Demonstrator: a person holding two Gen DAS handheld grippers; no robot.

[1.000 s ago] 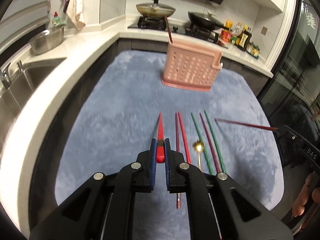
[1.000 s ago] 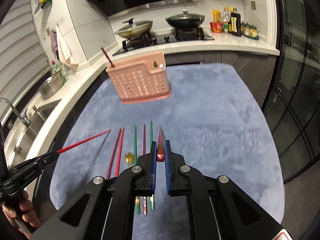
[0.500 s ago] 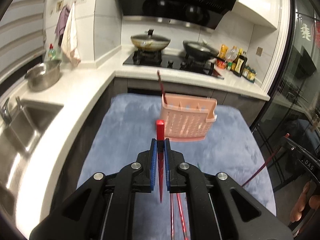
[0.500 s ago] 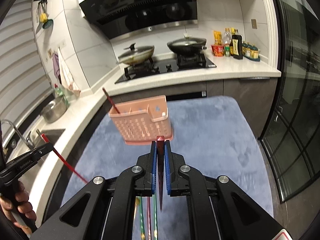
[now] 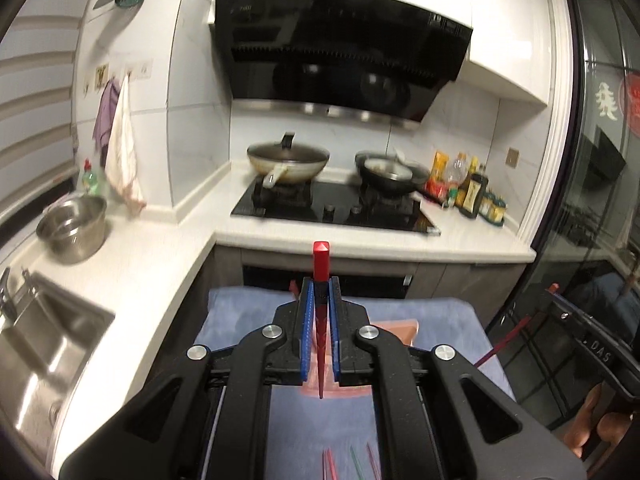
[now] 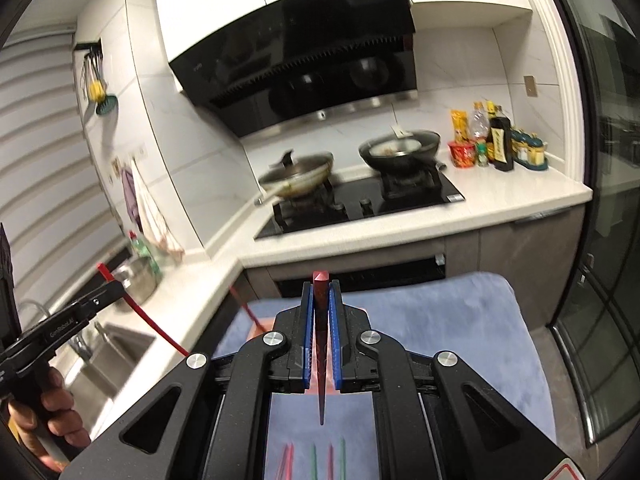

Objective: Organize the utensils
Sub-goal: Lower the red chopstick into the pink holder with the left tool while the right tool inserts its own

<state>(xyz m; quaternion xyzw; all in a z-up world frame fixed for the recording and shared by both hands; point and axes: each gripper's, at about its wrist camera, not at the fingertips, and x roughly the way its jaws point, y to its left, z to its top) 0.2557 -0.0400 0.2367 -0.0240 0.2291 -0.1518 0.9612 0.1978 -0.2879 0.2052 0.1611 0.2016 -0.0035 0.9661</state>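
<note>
The bright red chopstick point(image 5: 321, 264) stands pinched between the pads of the left gripper point(image 5: 320, 292), blunt end poking up past the fingertips, thin tip hanging down toward the camera. The right gripper point(image 6: 321, 294) pinches a darker red chopstick point(image 6: 321, 286) the same way. Each stick's long axis runs roughly along its jaws, so both must be tipped point-down before they can drop into a holder.

The pink utensil basket point(image 5: 400, 326) sits on the blue mat point(image 5: 248, 312), mostly hidden behind the left fingers; it seems to lie straight ahead and below both grippers, neither clearly nearer. One stick point(image 6: 246, 312) appears to lean out of it already, though blur makes that uncertain. More chopsticks point(image 6: 314, 458), red and green, lie loose on the mat's near edge.

Readable writing: "DAS" on the right tool's body in the left view, "GenRobot.AI" on the left tool in the right view, and "19" on the range hood point(image 6: 304, 60) sticker
</note>
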